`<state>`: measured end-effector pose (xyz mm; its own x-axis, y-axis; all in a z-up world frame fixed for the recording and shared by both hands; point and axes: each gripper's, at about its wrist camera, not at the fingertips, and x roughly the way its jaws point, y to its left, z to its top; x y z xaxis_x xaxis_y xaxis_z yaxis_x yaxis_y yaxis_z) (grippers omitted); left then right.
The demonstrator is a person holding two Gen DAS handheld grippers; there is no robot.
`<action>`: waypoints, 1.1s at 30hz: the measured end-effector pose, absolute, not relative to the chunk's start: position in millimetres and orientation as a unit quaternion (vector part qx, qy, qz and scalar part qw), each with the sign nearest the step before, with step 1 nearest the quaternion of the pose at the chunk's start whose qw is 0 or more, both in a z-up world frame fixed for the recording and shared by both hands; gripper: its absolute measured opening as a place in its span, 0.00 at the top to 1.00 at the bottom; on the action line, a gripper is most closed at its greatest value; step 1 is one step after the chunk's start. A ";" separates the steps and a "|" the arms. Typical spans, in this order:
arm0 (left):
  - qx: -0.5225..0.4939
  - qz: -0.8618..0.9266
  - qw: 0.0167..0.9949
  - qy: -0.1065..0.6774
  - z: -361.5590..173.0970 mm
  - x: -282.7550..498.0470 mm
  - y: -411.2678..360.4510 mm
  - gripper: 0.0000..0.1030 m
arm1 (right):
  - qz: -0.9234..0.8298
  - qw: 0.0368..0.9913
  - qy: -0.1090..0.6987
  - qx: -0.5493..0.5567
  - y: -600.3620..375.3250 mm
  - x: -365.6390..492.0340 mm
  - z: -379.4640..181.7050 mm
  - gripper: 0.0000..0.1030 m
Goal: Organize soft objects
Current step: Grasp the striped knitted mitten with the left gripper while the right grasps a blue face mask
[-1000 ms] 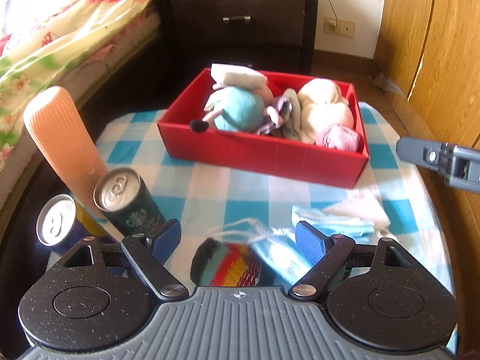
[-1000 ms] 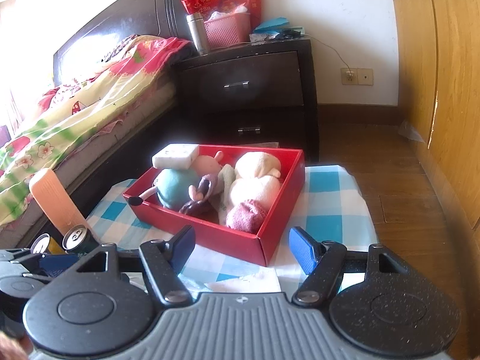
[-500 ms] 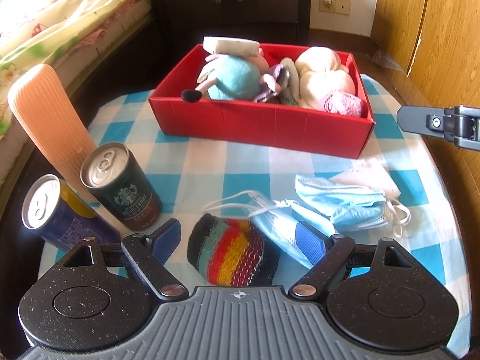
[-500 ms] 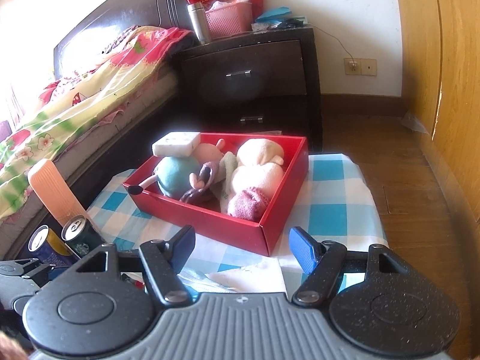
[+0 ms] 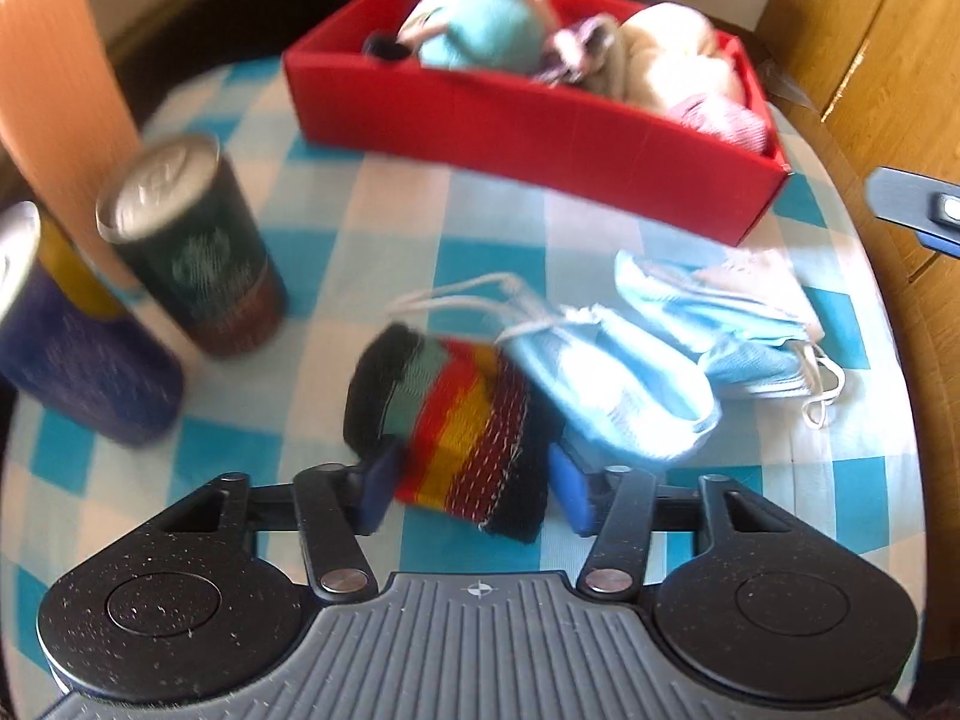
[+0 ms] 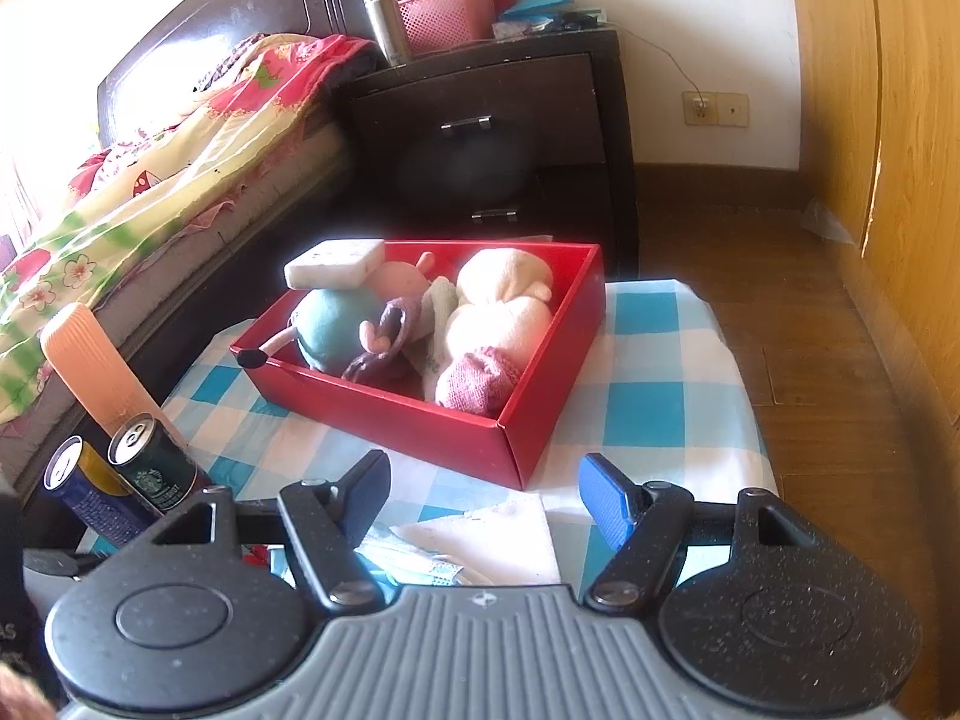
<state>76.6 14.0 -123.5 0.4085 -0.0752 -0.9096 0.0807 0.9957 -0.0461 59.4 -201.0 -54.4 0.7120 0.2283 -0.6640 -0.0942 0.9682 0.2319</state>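
Partly done, judging by the box. Left wrist view: red box (image 5: 540, 138) sits at the far side of the checked cloth (image 5: 420, 240) and already holds several soft items: a teal plush (image 5: 480, 30), a cream plush (image 5: 678, 60), a pink knit piece (image 5: 726, 120). Left outside it: a striped sock (image 5: 450, 420) and two blue masks (image 5: 606, 378) (image 5: 732, 324). Left gripper (image 5: 468, 492) is low over the sock, jaws closing, with the sock between the blue pads; contact looks near but the frame is blurred, so no firm clamp noted. Sock is a rolled bundle, black cuff, then teal, red, yellow and dark bands with white stitching; soft, likely to squash under the pads. One mask touches its far right edge and could drag along. Two cans (image 5: 192, 252) (image 5: 72, 360) and an orange ribbed tube (image 5: 54, 108) stand at left, not soft.

Right wrist view: right gripper (image 6: 480, 498) hangs above the near cloth, jaws apart, nothing between them. Box (image 6: 420, 414) lies ahead, about full on its left half. Mask edges and a white tissue (image 6: 498, 534) show below the fingers. Remaining, in my judgement: sock, masks, perhaps the tissue.
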 end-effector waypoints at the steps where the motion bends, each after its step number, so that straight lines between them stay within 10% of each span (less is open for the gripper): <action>1: -0.001 -0.044 0.838 0.543 -125.2 76.6 15.8 0.52 | 0.088 0.921 0.370 0.090 -200.9 59.7 -54.6 0.54; 16: -0.011 -0.006 0.845 0.535 -139.3 94.0 16.3 0.29 | 0.100 0.902 0.412 0.077 -191.2 68.0 -68.9 0.54; 20: -0.013 -0.027 0.843 0.537 -131.4 90.2 15.9 0.68 | 0.094 0.904 0.413 0.062 -192.8 69.5 -70.1 0.54; 23: -0.014 -0.040 0.835 0.548 -126.4 80.9 21.4 0.77 | 0.084 0.908 0.405 0.064 -202.2 71.8 -65.0 0.54; 33: -0.068 -0.070 0.831 0.548 -106.0 43.8 62.8 0.80 | 0.101 0.903 0.415 0.052 -196.3 72.0 -69.2 0.54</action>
